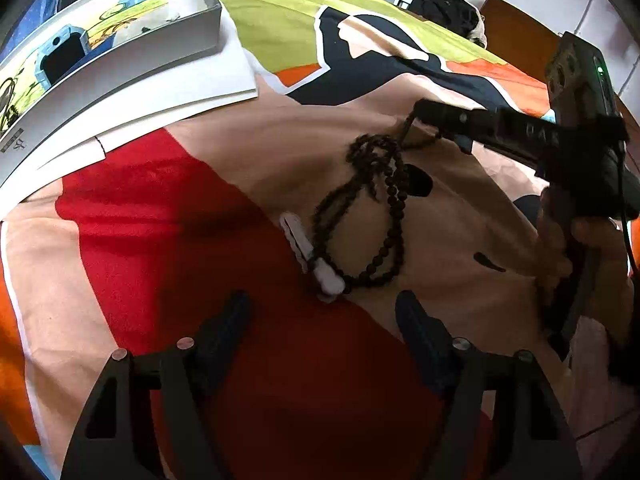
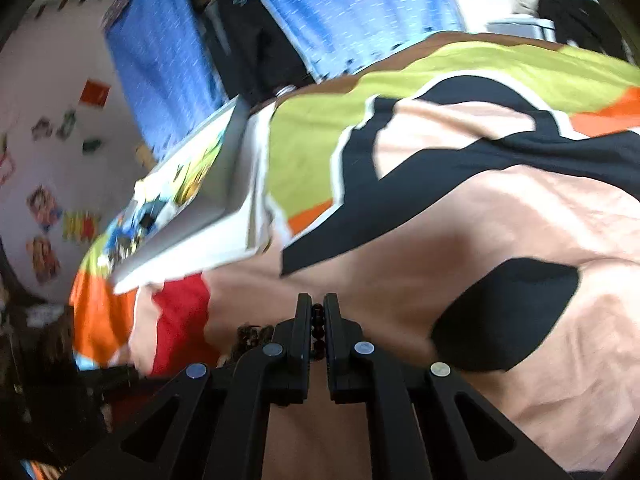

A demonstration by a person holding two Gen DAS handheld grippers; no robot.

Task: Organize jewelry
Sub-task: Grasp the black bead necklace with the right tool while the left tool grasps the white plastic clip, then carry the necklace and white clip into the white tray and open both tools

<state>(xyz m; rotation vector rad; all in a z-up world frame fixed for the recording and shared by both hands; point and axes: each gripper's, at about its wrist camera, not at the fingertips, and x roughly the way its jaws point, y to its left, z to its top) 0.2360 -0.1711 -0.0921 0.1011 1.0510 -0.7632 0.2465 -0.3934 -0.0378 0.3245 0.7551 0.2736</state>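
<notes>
A long strand of dark beads lies looped on the patterned bedspread. Its near loop crosses a white hair clip. My left gripper is open just short of the clip, with nothing between its fingers. My right gripper comes in from the right, shut on the far end of the strand and holding it taut above the heap. In the right wrist view the right gripper pinches a few dark beads between its fingers.
A white open box holding a blue watch sits at the far left on white paper sheets. The box also shows in the right wrist view. A person's hand holds the right gripper. Dark clothing lies at the far bed edge.
</notes>
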